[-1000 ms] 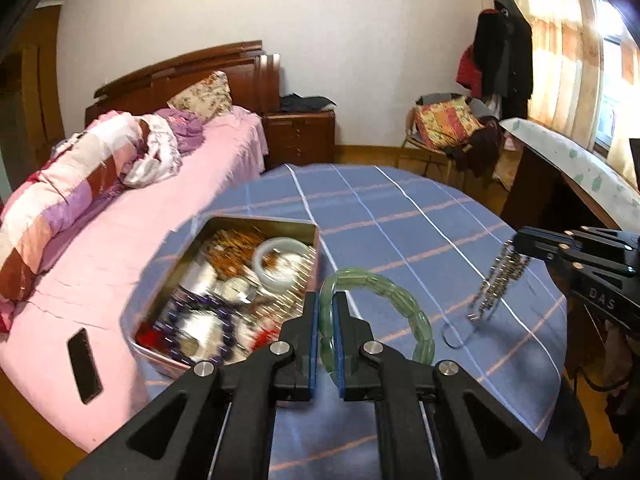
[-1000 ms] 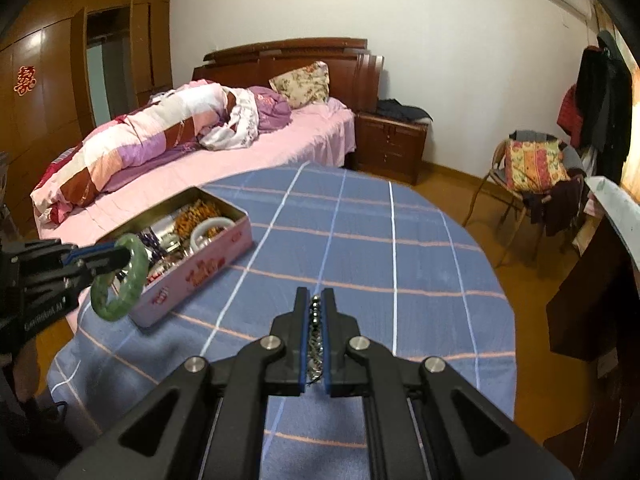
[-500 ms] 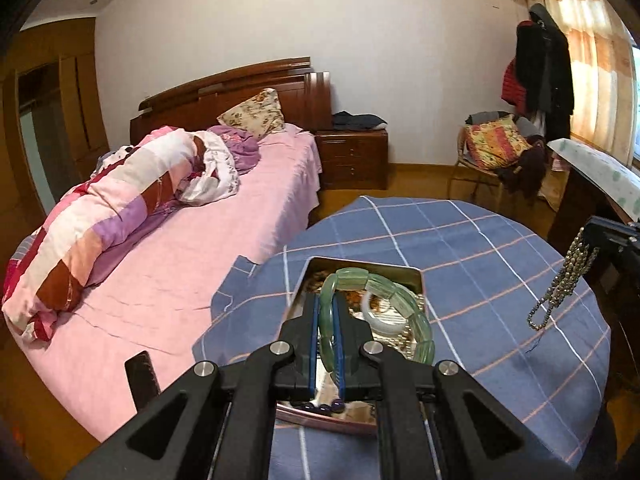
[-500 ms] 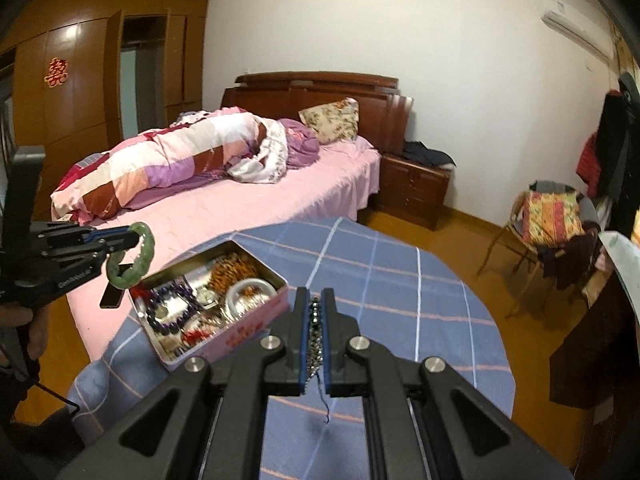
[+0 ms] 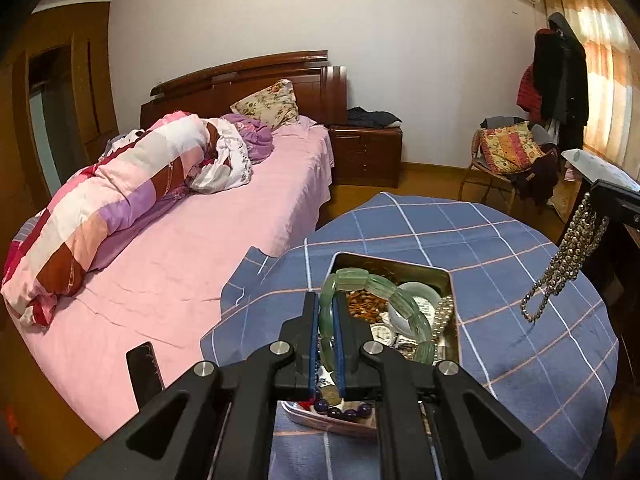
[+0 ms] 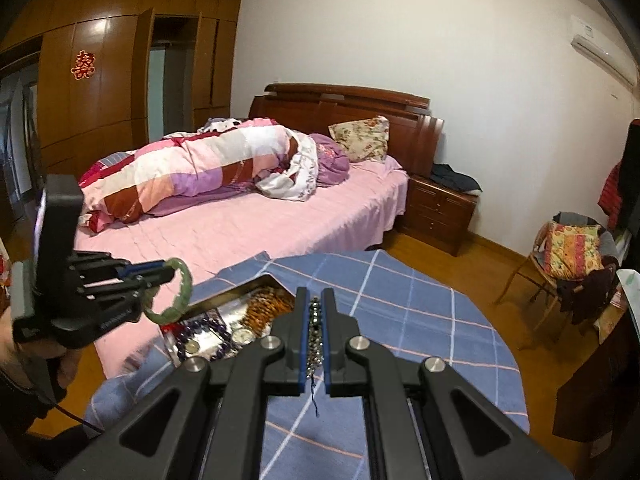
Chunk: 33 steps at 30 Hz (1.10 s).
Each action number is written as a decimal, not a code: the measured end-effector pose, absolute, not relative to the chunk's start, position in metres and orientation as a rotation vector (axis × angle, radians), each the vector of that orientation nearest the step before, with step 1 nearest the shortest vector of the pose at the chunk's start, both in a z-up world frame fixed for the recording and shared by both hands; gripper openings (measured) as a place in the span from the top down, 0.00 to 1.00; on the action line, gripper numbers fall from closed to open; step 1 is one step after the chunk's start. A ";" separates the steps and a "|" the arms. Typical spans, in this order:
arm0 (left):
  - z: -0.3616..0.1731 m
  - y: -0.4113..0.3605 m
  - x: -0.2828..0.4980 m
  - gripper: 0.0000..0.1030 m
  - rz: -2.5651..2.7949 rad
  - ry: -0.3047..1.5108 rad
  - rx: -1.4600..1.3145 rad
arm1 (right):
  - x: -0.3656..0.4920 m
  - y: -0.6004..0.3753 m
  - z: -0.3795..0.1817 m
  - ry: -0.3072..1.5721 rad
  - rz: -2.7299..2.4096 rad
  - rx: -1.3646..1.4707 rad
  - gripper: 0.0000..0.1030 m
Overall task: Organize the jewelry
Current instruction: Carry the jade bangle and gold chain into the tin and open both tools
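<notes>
Tin [image 5: 450, 280] now beneath raised bracelet [image 5: 380, 284]

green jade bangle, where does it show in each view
Left wrist view: the green segmented jade bangle sits low and centre, clamped in the left gripper, over the open metal jewelry tin.
Right wrist view: the bangle is at the left, above the tin's near corner.
Shared landmark: the floral pillow on the bed.

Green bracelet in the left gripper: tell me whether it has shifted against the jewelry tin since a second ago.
Yes. The green bracelet sat right of the tin over bare cloth; now it hangs over the tin's contents.
</notes>
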State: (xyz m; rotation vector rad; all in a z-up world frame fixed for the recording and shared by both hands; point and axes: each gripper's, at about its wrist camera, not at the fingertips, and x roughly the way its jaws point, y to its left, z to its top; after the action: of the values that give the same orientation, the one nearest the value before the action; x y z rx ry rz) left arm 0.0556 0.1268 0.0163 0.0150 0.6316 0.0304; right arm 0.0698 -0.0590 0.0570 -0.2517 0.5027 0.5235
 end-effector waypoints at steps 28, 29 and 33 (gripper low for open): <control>-0.014 0.122 0.075 0.95 -0.008 0.714 -0.013 | 0.061 0.007 0.050 0.510 0.669 -0.263 0.94; -0.015 0.121 0.076 0.94 -0.007 0.718 -0.011 | 0.061 0.008 0.047 0.515 0.671 -0.261 0.94; -0.018 0.120 0.077 0.94 -0.007 0.725 -0.007 | 0.065 0.012 0.036 0.537 0.681 -0.254 0.94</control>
State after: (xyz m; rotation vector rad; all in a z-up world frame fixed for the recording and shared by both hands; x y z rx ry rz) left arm 0.0769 0.1204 -0.0184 -0.0073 0.7250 -0.0069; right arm 0.0646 0.0121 0.0361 -0.2540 0.5371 0.6809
